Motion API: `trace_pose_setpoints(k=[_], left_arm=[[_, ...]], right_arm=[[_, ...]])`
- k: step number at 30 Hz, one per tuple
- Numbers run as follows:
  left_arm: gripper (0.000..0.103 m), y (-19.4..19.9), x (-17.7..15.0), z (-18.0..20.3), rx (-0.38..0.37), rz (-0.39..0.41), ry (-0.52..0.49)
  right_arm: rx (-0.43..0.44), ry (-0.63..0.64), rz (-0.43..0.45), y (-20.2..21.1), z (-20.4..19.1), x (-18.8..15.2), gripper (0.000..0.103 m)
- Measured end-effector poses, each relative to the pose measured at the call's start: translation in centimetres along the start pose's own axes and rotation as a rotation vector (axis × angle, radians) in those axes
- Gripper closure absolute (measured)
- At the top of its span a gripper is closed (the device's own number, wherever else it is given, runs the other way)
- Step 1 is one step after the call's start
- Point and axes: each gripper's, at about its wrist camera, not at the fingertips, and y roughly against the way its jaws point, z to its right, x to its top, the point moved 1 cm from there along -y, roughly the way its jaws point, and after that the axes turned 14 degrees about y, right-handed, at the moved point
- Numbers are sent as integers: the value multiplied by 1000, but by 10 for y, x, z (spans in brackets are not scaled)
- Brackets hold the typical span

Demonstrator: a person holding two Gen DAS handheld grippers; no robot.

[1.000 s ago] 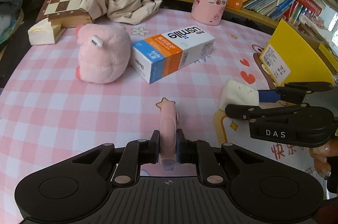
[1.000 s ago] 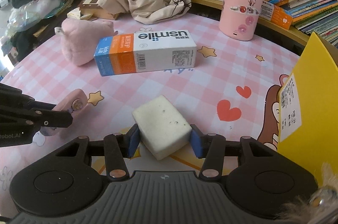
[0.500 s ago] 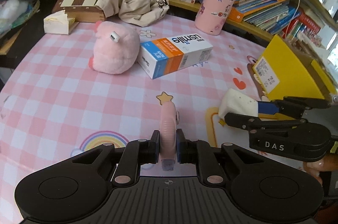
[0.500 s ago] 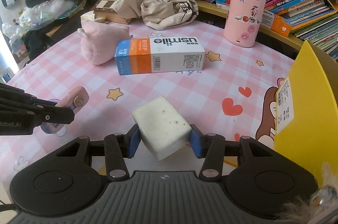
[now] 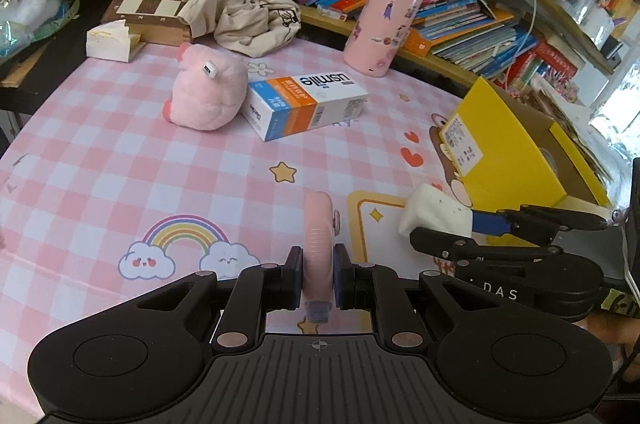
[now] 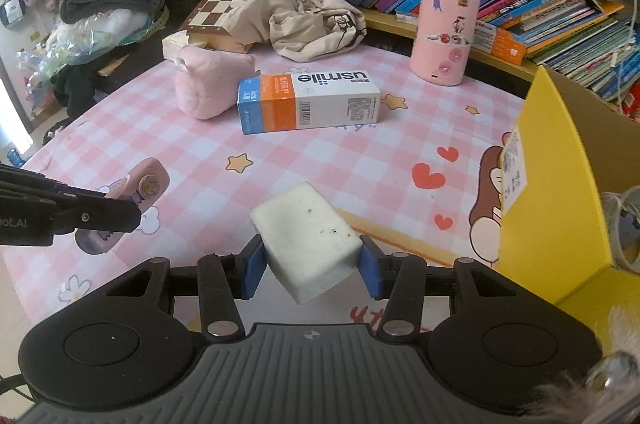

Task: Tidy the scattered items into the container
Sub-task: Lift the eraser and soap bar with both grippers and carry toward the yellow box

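Pink gadget (image 5: 318, 244) sits pinched edge-on in my left gripper (image 5: 317, 274), tilted down above the table (image 5: 100, 164); my right gripper (image 6: 311, 262) clamps the sponge (image 6: 308, 238) beside the yellow box (image 6: 560, 164).

Both views are lit by soft daylight, and no hard shadows are cast on the pink checked tablecloth (image 5: 120, 160). The strongest light is admitted from a window (image 5: 618, 104) at the right edge of the left wrist view, where detail is washed out to white glare. The dark shelves at the upper left of the right wrist view are left dim. Straight lines are bent strongly by the fisheye lens (the bookshelf (image 6: 500, 4) is curved like a bow), and the corners are stretched and slightly softened. The centre of each view is rendered sharp, and print on the toothpaste box (image 6: 308, 102) is kept legible. Little motion blur is seen.
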Motion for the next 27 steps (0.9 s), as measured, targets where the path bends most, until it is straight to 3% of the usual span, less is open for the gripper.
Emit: trace_pose_setpoints(k=[9,20,27], left_arm=[[89,19,-12,-2,-26,10,1],[89,39,-27,-4,-143,-14,100],[89,49,-35,-1,-174,-12,90]], right_arm=[[-29,-15,4,23,-13,-13,57],[-71,-53,-6,53,-19,-33,57],[-95,-48,5,67,-28,-38,57]])
